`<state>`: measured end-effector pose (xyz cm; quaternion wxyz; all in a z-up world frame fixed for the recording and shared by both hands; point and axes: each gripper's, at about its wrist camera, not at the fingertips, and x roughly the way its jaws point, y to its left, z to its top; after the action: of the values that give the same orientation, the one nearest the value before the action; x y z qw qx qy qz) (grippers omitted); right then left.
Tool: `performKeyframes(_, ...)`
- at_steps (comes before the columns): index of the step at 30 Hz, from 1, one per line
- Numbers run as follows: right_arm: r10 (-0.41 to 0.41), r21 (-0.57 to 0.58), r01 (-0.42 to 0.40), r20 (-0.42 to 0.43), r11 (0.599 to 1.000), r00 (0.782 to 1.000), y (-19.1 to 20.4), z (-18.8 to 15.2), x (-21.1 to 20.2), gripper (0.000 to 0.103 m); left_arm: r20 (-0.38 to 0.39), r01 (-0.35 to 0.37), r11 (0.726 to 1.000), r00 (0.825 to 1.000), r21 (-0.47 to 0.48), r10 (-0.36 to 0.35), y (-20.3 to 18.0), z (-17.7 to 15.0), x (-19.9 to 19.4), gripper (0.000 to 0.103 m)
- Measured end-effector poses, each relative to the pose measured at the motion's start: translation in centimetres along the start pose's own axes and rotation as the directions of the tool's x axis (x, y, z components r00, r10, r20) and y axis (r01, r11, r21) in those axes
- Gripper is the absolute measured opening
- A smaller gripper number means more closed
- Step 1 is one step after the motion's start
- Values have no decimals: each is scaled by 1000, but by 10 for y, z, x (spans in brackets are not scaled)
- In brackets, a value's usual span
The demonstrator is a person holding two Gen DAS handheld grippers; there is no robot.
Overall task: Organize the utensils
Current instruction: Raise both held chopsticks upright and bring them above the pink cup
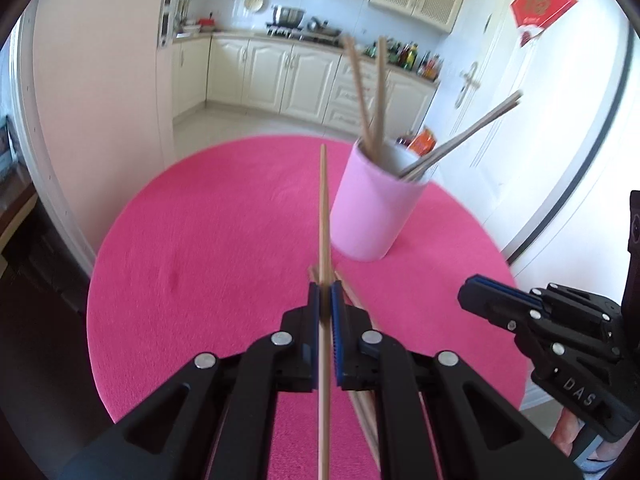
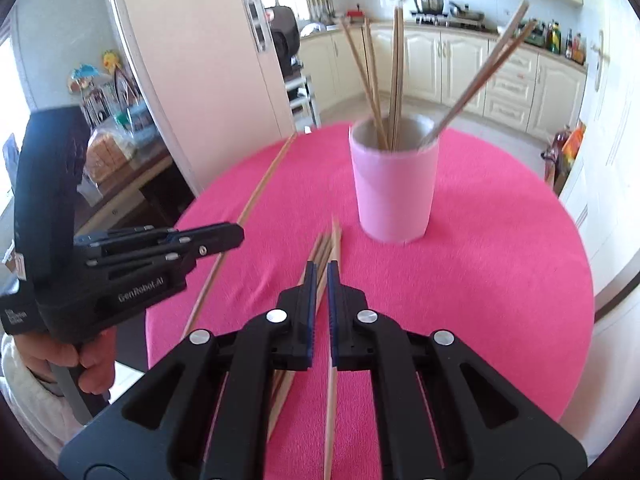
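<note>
A pink cup stands on the round pink table and holds several wooden chopsticks. My left gripper is shut on one wooden chopstick, which points forward above the table, left of the cup; it also shows in the right wrist view. Several loose chopsticks lie on the table in front of the cup. My right gripper hovers over them, jaws a narrow gap apart, holding nothing. It shows at the right in the left wrist view.
The table edge curves round on all sides. A white door stands close on the right, a white cabinet on the left. A kitchen with counters lies beyond. A side table with clutter is at far left.
</note>
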<state>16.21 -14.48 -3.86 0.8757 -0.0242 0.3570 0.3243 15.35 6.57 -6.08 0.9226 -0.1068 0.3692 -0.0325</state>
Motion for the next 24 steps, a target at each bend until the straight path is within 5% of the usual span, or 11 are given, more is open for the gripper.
performKeyframes(5, 29, 21, -31, 93, 999, 995, 3, 13, -15, 6, 100, 51, 998, 993, 40, -54, -15, 14, -15, 6)
performKeyframes(12, -10, 33, 14, -108, 999, 994, -2, 12, 26, 6, -13, 13, 1000, 1000, 25, -13, -13, 18, 3, 6)
performKeyframes(24, -113, 6, 122, -346, 992, 931, -2, -17, 82, 9, -173, -18, 1000, 985, -22, 14, 15, 1, 32, 6)
